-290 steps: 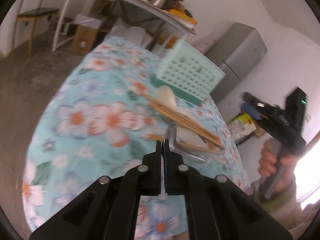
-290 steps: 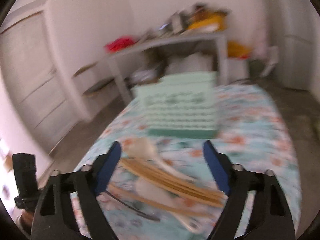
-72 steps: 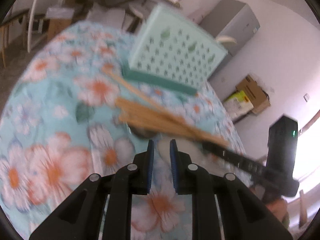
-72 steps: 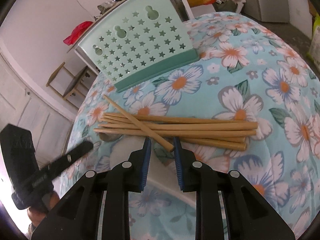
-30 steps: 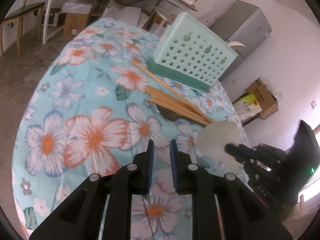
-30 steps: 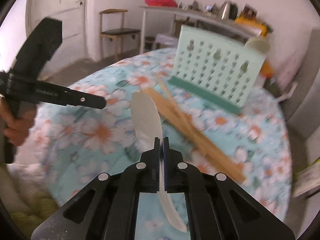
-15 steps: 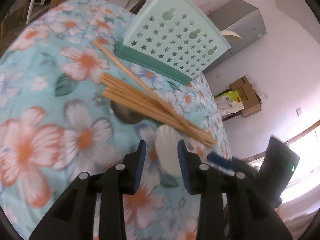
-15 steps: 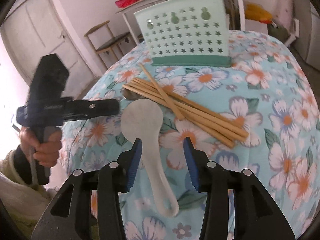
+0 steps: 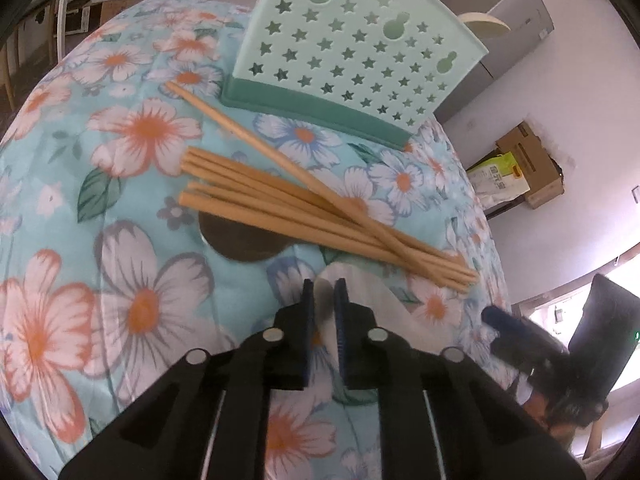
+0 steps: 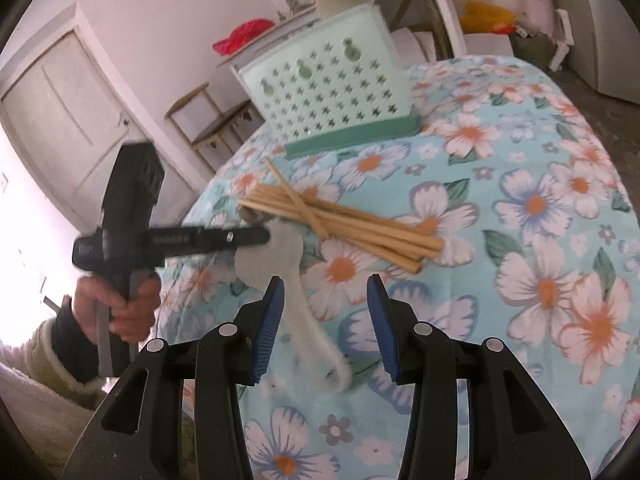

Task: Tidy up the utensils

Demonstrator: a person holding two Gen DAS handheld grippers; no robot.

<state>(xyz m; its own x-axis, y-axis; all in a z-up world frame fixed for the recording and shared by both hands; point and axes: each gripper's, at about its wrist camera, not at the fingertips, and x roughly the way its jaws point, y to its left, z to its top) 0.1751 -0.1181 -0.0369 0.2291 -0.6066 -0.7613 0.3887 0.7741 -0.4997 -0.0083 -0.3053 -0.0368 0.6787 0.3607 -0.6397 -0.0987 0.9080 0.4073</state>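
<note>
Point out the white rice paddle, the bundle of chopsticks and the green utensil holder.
white rice paddle [image 10: 298,312]: right wrist view, on its handle near the blade.
bundle of chopsticks [image 9: 280,204]: left wrist view, middle of the sticks.
green utensil holder [image 9: 352,56]: left wrist view, on its star-punched front wall.

Both my feeds are bright with soft daylight, shadows faint under the chopsticks [image 9: 320,208]. Glare blows out the window [image 9: 560,304] at the left wrist view's right edge and the whole left edge of the right wrist view. Fisheye bending curves the floral tablecloth [image 10: 540,220] and blackens the corners. The white spoon [image 10: 296,292] and left gripper [image 10: 267,236] smear with motion blur.
</note>
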